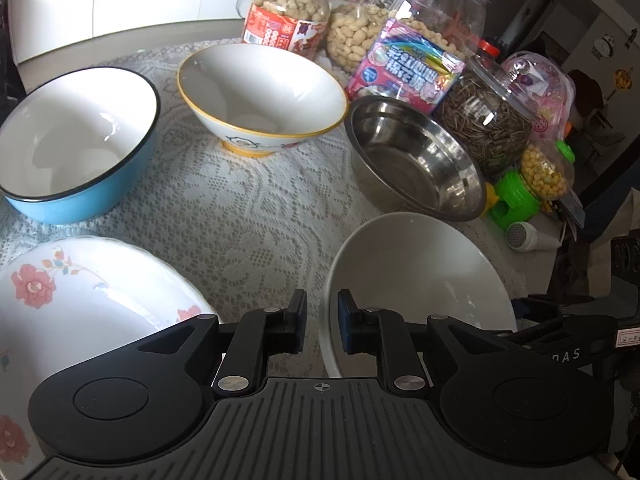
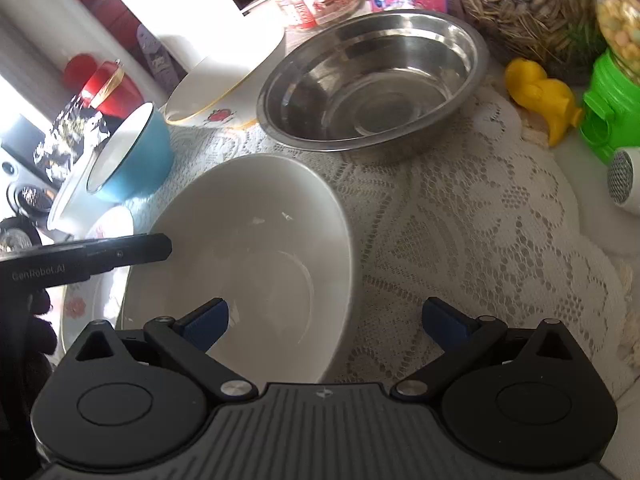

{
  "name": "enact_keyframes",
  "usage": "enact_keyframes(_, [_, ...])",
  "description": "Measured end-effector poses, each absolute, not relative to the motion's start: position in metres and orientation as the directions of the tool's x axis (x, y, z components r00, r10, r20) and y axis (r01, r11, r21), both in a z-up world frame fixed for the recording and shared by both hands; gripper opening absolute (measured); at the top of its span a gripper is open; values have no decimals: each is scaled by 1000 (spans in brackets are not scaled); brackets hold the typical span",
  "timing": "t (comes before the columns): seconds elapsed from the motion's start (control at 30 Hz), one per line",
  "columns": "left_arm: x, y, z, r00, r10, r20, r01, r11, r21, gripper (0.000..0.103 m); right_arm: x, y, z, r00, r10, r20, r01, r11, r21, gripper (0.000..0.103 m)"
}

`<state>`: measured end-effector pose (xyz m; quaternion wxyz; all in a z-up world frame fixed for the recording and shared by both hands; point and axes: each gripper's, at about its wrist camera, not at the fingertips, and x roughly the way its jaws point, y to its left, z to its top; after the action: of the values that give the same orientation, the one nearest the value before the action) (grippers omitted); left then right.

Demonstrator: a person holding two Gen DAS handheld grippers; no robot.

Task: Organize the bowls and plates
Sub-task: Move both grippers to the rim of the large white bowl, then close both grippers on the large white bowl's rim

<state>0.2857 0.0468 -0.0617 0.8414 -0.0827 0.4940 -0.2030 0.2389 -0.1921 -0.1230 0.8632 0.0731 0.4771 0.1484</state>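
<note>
A plain white bowl [image 1: 420, 272] [image 2: 260, 248] stands on the lace cloth near me. My left gripper [image 1: 322, 320] [image 2: 166, 246] is shut on its left rim, one pad inside the wall and one outside. My right gripper [image 2: 326, 318] is open across the bowl's near right rim, with its left finger [image 2: 208, 320] over the inside and its right finger [image 2: 444, 320] outside, touching nothing. A floral plate [image 1: 80, 304] [image 2: 88, 304] lies to the left. Behind stand a blue bowl [image 1: 80, 200] [image 2: 144, 160], a yellow-rimmed bowl [image 1: 260, 92] [image 2: 216, 112] and a steel bowl [image 1: 416, 160] [image 2: 372, 80].
Jars of nuts [image 1: 288, 12], a jar of seeds [image 1: 484, 120] and a pink snack packet [image 1: 404, 68] crowd the back of the table. A green toy [image 1: 516, 200], a yellow duck [image 2: 540, 96] and a small white device [image 1: 528, 236] sit at the right. Lace cloth [image 1: 240, 208] shows between the bowls.
</note>
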Motion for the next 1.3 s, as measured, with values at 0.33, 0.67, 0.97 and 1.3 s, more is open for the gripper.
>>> enact_keyframes(0.33, [279, 39, -79, 364, -437, -823, 246, 897, -367, 21, 218, -187, -120, 620, 304, -723, -146, 951, 274, 69])
enact_keyframes(0.67, [267, 12, -84, 454, -337, -825, 289, 931, -221, 33, 218, -175, -126, 634, 239, -735, -117, 970, 213, 45])
enact_keyframes(0.97, [260, 8, -82, 426, -303, -853, 284, 939, -191, 37, 206, -175, -117, 634, 235, -737, -121, 971, 205, 41])
enact_keyframes(1.3, [250, 19, -69, 400, -316, -861, 261, 939, -223, 38, 192, -164, -96, 649, 238, -723, -136, 971, 197, 41])
